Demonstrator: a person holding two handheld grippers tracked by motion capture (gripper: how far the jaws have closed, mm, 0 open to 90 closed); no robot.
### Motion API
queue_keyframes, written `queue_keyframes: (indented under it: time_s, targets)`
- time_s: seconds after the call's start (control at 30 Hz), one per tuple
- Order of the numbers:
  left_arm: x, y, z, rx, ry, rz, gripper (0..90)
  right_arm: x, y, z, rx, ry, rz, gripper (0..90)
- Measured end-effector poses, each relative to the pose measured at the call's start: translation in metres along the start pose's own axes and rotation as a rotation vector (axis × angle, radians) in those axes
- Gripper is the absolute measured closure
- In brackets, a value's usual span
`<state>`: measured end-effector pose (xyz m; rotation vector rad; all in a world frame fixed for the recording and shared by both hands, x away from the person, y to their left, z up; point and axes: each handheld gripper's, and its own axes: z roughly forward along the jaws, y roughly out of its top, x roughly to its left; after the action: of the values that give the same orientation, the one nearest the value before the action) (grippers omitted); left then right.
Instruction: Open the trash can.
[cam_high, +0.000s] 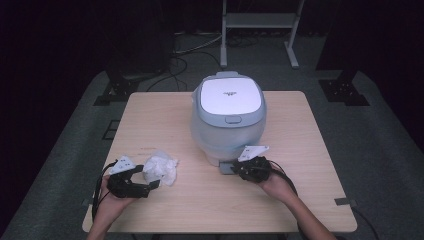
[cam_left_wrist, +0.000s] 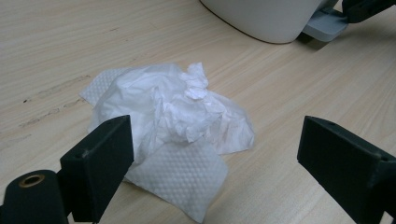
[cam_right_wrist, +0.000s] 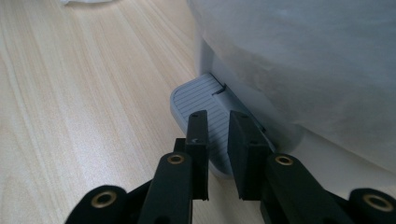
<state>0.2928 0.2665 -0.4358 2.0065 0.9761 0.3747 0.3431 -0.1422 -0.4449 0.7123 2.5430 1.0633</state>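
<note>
Wooden table (cam_high: 165, 107); dark grey floor (cam_high: 380, 135); metal stand (cam_high: 260, 22); floor cables (cam_high: 190, 55).

Worktop (cam_high: 165, 117): pale wood-grain laminate, smooth, matt. Tissue (cam_left_wrist: 173, 121): white paper, crumpled, dimple-embossed. Bin (cam_high: 229, 117): white-grey plastic, smooth, slight sheen. Pedal (cam_right_wrist: 205, 105): grey plastic, finely ribbed. Gripper fingers (cam_left_wrist: 105, 158): black, matt.

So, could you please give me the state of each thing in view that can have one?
Bin: upright on the table, lid shut.
Pedal: sticks out at the bin's base, right gripper over it.
Tissue: crumpled, lying loose on the table.
Left gripper: open, jaws either side of the tissue.
Right gripper: jaws nearly shut, holding nothing.
</note>
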Motion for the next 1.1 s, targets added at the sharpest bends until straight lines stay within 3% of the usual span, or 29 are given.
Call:
queue_keyframes:
  time_s: [0.3,0.53,0.87,1.1]
  targets:
    - [0.001,0.000,0.000,0.004,0.001,0.001,10.0,0.002,0.004,0.008,-0.016,-0.016,0.006,81.3]
    - [0.001,-0.001,0.000,0.003,0.002,-0.004,10.0,0.004,0.003,0.010,-0.027,-0.056,0.008,81.2]
    - [0.001,0.000,0.001,0.011,0.004,-0.002,10.0,0.004,0.001,0.012,-0.027,-0.061,0.010,81.3]
    - [0.001,0.002,0.000,0.024,-0.002,-0.002,10.0,0.011,-0.001,0.014,-0.025,-0.084,-0.011,87.1]
